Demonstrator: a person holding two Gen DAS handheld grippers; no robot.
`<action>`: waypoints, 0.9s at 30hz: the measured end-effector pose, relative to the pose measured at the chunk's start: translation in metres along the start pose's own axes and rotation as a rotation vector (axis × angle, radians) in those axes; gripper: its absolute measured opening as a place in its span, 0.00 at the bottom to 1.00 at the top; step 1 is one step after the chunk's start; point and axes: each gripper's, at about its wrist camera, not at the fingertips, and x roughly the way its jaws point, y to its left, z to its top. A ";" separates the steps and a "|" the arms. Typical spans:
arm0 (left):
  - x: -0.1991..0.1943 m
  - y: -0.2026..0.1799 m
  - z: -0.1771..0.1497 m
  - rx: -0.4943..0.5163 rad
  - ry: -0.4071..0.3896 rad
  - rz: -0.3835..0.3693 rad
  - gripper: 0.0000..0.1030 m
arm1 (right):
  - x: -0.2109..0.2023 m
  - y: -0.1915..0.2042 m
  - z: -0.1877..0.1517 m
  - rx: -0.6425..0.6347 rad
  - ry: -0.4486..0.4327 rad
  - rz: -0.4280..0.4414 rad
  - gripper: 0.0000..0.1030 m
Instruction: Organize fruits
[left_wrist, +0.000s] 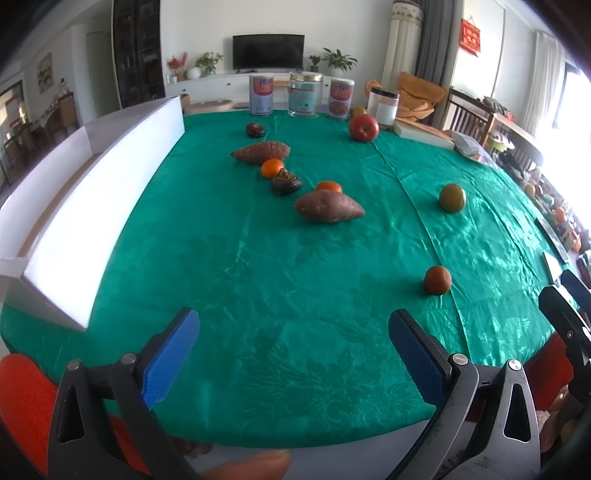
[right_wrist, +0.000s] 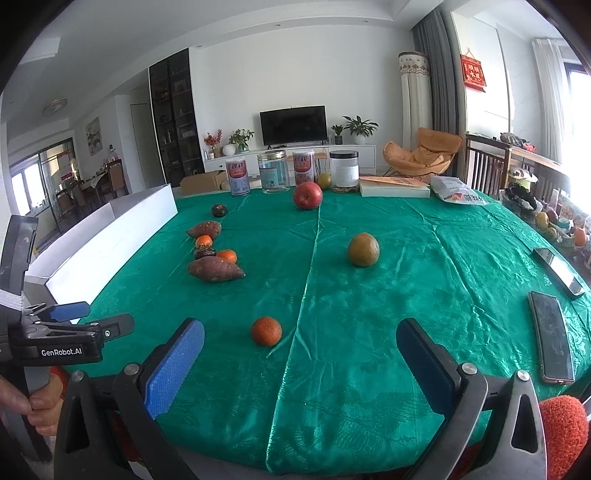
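Note:
On the green tablecloth (left_wrist: 240, 266) (right_wrist: 406, 266) lie a red apple (left_wrist: 364, 127) (right_wrist: 307, 196), a greenish pear (left_wrist: 451, 198) (right_wrist: 363, 249), a rough orange fruit (left_wrist: 437, 280) (right_wrist: 266, 331), two sweet potatoes (left_wrist: 328, 207) (right_wrist: 215, 269), two small tangerines (left_wrist: 272, 168) (right_wrist: 227, 255) and two dark fruits (left_wrist: 286, 181). A long white box (left_wrist: 92, 184) (right_wrist: 110, 229) stands along the left. My left gripper (left_wrist: 293, 354) (right_wrist: 90, 315) is open above the near edge. My right gripper (right_wrist: 300, 363) is open, just behind the rough orange fruit.
Tins and jars (left_wrist: 303, 94) (right_wrist: 273, 175) line the far edge, with a flat box (right_wrist: 394, 187) and a white bag (right_wrist: 458, 190) at the back right. Two phones (right_wrist: 550, 339) lie at the right edge. Chairs and a cluttered shelf stand beyond.

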 end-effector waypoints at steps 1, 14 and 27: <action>0.001 0.000 0.000 0.001 0.002 -0.001 1.00 | 0.001 0.000 0.000 -0.002 0.005 -0.002 1.00; 0.010 -0.002 0.002 -0.005 0.039 -0.014 1.00 | 0.004 -0.004 -0.002 0.004 0.018 -0.028 1.00; 0.027 -0.002 0.006 0.020 0.079 0.032 1.00 | 0.014 -0.001 -0.005 -0.012 0.049 -0.041 1.00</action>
